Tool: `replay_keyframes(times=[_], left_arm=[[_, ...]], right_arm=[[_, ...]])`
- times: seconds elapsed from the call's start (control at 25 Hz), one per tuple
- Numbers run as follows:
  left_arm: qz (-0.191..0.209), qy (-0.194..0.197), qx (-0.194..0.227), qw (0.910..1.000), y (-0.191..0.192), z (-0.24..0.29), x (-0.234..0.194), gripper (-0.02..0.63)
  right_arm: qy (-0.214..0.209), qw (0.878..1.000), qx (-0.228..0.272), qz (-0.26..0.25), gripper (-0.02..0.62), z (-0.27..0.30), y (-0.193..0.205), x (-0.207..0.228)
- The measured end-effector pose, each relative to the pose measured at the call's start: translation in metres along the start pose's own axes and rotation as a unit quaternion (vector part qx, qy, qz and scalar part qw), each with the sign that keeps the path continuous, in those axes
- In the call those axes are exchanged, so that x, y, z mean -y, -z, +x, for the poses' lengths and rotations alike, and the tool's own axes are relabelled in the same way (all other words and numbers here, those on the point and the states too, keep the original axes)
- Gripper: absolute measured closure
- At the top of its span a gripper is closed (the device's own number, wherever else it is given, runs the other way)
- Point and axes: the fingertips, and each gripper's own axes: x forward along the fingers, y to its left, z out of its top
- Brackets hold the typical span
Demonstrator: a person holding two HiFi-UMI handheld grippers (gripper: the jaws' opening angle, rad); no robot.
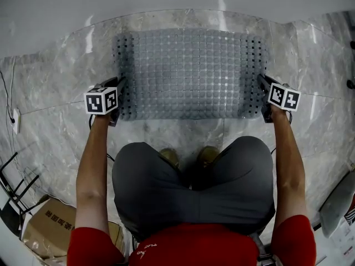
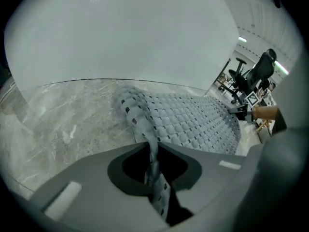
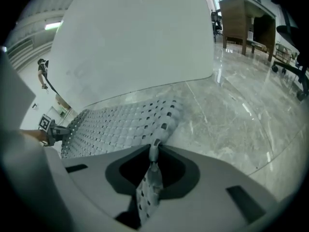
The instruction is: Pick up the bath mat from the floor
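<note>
1. While the left tongs [image 1: 118,87] and right tongs [image 1: 260,85] clamp the bath mat [image 1: 191,73] at mid-frame, it seemingly rests on the floor [image 1: 183,129].
2. Raise both ends together, level and slowly.

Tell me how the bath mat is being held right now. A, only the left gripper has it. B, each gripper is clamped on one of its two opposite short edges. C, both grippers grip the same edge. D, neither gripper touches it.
B: the left gripper is shut on one end of the bath mat and the right gripper on the opposite end, with the mat's edge pinched between each pair of jaws.
</note>
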Motion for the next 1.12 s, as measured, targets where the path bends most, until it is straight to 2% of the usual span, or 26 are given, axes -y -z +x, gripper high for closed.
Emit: replay_keyframes(times=[0.28,0.56,0.76,0.88,1.04,1.12], left_arm=[[0.018,0.055,0.071,0.9958,-0.022,-0.042,0.035,0.565],[0.056,0.082,0.137,0.9856,-0.049,-0.09,0.071,0.566],[0.084,0.073,0.197,0.9741,-0.081,-0.142,0.091,0.566],[0.093,0.063,0.23,0.9667,-0.108,-0.19,0.112,0.568],[0.101,0.043,0.257,0.9601,-0.145,-0.259,0.142,0.568],[0.101,0.038,0.258,0.96,-0.148,-0.258,0.145,0.568]], right_arm=[[-0.059,0.995,0.077,-0.028,0.554,-0.052,-0.026,-0.049],[-0.094,0.982,0.149,-0.067,0.557,-0.106,-0.055,-0.1],[-0.127,0.97,0.198,-0.061,0.558,-0.149,-0.084,-0.133],[-0.147,0.962,0.221,-0.053,0.558,-0.191,-0.112,-0.152],[-0.174,0.951,0.251,-0.042,0.558,-0.254,-0.153,-0.175],[-0.187,0.948,0.256,-0.031,0.558,-0.25,-0.156,-0.17]])
